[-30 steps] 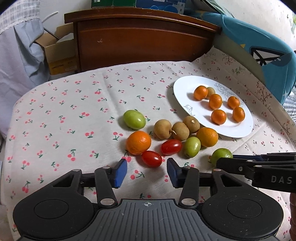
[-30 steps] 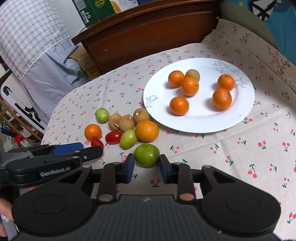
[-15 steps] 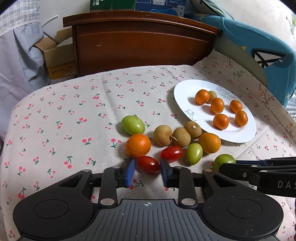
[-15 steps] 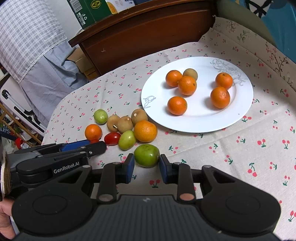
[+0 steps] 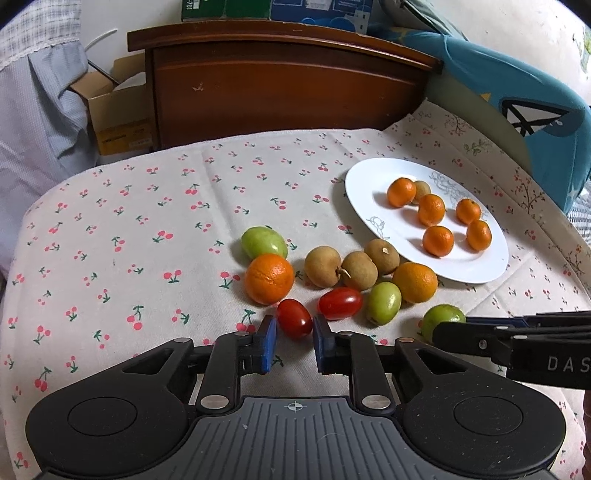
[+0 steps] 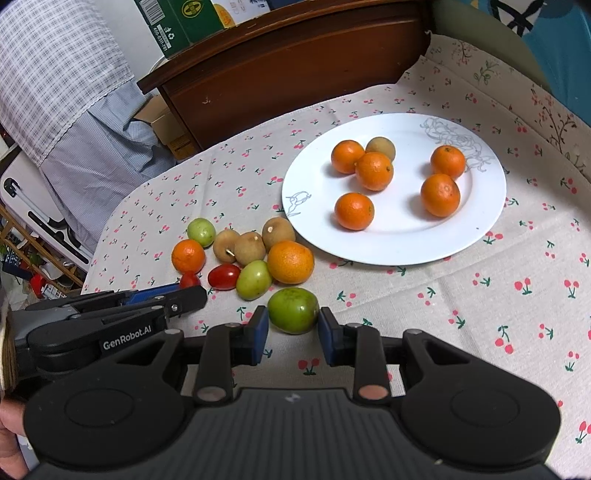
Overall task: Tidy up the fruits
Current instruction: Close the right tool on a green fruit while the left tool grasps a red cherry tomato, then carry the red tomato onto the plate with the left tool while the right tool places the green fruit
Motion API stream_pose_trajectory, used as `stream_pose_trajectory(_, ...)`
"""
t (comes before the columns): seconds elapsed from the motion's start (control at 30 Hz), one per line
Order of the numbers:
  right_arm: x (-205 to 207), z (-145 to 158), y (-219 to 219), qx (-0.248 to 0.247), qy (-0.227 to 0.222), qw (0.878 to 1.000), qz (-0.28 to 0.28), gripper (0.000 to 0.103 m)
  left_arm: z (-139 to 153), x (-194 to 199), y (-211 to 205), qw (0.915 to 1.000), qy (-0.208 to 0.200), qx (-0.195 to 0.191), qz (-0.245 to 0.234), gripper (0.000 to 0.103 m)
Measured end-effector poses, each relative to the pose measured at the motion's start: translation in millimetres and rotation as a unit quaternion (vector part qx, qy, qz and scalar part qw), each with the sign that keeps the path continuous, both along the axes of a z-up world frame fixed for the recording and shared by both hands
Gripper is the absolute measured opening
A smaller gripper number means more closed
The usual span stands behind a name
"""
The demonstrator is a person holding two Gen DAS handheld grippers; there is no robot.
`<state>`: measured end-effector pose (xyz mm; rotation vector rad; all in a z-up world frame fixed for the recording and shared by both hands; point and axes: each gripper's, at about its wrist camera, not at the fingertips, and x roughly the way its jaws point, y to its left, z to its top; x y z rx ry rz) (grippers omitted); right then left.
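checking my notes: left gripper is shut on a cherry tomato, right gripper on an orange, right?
Not quite. The right gripper is shut on a green fruit, not an orange, as the right wrist view shows. The left gripper is indeed shut on a cherry tomato.

A lived-in room of a home, likely a bedroom. A cloth (image 5: pixel 147 221) printed with small red cherries covers the soft surface in front. Behind it stands a dark wooden headboard (image 5: pixel 280 77) with cartons (image 5: pixel 314 9) on top. An open cardboard box (image 5: pixel 114 110) sits on the floor beside hanging checked fabric (image 6: pixel 55 62). A blue cushion (image 5: pixel 517 99) leans at the right. A white plate (image 6: pixel 476 221) holds small fruit.
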<state>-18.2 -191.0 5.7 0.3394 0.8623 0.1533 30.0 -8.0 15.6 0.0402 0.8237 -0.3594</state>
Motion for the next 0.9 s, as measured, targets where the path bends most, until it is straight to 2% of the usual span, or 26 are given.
stream_pose_trajectory(0.17,-1,0,0,0.001,0.000,1.000,0.000,0.029,0,-1,0,1.0000,-0.001,-0.001,0.002,0.016)
stream_pose_trajectory(0.47,-2,5,-1,0.010,-0.010,1.000,0.007,0.028,12,-6,2,0.9998,-0.015,-0.007,0.014,0.016)
stream_pose_trajectory(0.5,-3,6,-1,0.011,-0.013,1.000,0.007,0.027,15,-7,2,0.9997,-0.018,-0.009,0.013,0.016)
stream_pose_trajectory(0.53,-3,8,-1,0.014,-0.015,1.000,0.007,0.019,17,-8,1,0.9997,-0.020,-0.012,0.011,0.016)
stream_pose_trajectory(0.57,-3,9,-2,0.016,-0.016,1.000,0.009,0.017,20,-9,1,0.9996,-0.024,-0.014,0.009,0.016)
stream_pose_trajectory(0.7,-2,7,-3,0.011,-0.010,1.000,0.006,0.017,23,-12,-3,0.9994,-0.035,-0.008,0.003,0.016)
stream_pose_trajectory(0.9,-2,5,-6,0.036,-0.005,0.999,0.007,0.022,25,-11,2,0.9992,-0.037,-0.007,0.013,0.016)
